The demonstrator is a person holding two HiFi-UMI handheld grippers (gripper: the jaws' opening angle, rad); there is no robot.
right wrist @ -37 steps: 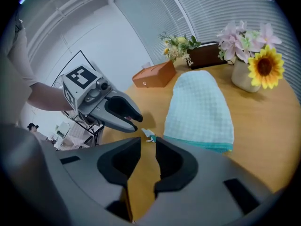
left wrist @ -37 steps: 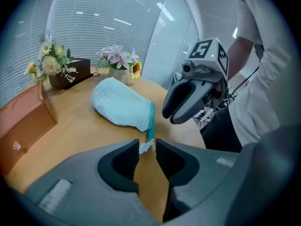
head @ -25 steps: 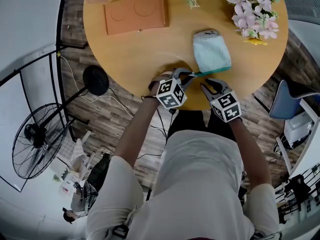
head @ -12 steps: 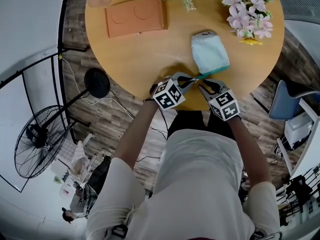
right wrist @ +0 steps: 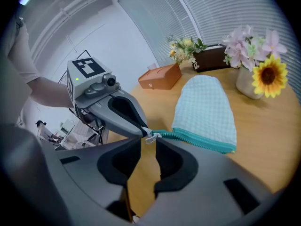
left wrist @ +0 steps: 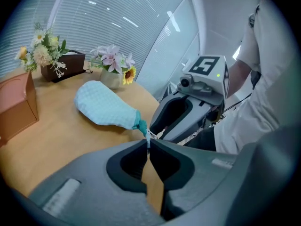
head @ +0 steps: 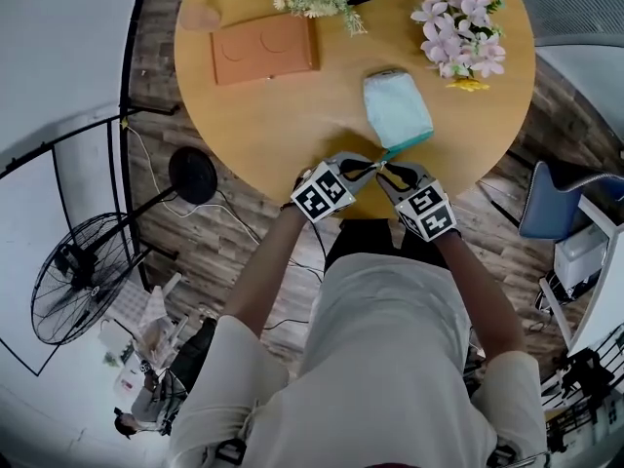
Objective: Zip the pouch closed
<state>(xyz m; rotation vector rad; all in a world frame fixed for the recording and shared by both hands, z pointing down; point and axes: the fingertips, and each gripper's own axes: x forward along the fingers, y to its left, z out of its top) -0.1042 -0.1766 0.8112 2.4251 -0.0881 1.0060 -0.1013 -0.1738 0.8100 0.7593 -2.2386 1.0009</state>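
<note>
The right tool (right wrist: 148, 142) is slightly parted, gripping nothing, with the silver zipper pull (right wrist: 151, 136) sitting just at its tips. Facing it, the left tool (left wrist: 148, 144) is clenched on the teal zipper tail (left wrist: 139, 124) that sticks out past the pouch's corner, so the two tools nearly meet nose to nose.

From the pull, the zipper (right wrist: 197, 141) runs away along the near edge of the pale blue pouch (right wrist: 204, 107), heading toward 2 o'clock in the head view. The pouch lies flat on the table (right wrist: 268, 126), its body reaching toward 12 o'clock. I would judge that the right tool has to close on the pull and draw it toward 2 o'clock while the left anchors the tail.
</note>
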